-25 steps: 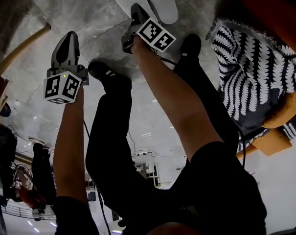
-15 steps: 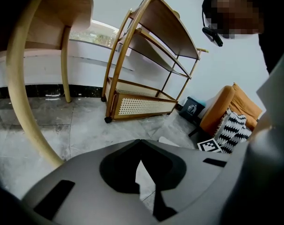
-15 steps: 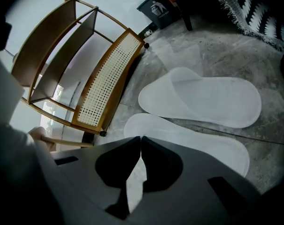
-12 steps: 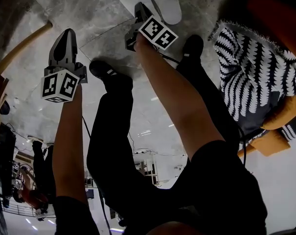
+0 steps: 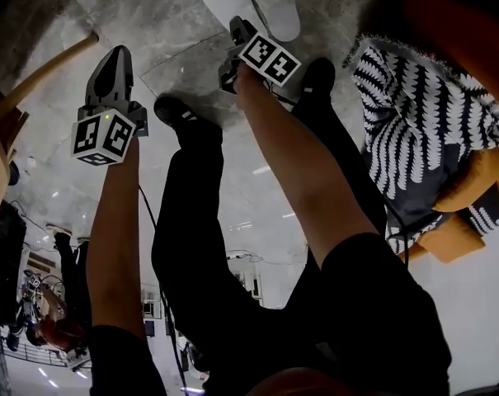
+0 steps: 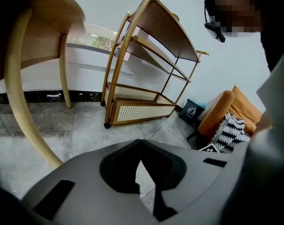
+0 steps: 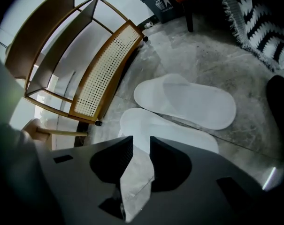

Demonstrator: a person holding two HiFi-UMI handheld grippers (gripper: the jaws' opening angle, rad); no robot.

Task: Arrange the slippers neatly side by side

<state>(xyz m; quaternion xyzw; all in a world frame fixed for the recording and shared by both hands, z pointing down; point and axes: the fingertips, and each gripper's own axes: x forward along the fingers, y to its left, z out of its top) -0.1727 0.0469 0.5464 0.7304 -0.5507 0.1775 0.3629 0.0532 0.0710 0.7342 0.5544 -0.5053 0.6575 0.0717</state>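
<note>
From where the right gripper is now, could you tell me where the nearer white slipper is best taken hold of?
Probably its near long edge: the nearer slipper lies flat, so only the thin rim offers a bite. The right gripper, jaws slightly apart, hangs just over that edge; come straight down from this side, clear of the far slipper.

Room bits on the grey stone floor (image 5: 158, 31)
Wooden shelf rack (image 6: 163, 29) w/ cane-panel base by the wall; dark bin (image 6: 192, 110) btwn it & an orange armchair (image 6: 224, 114); black-and-white patterned throw (image 5: 422, 114) draped over the armchair.
</note>
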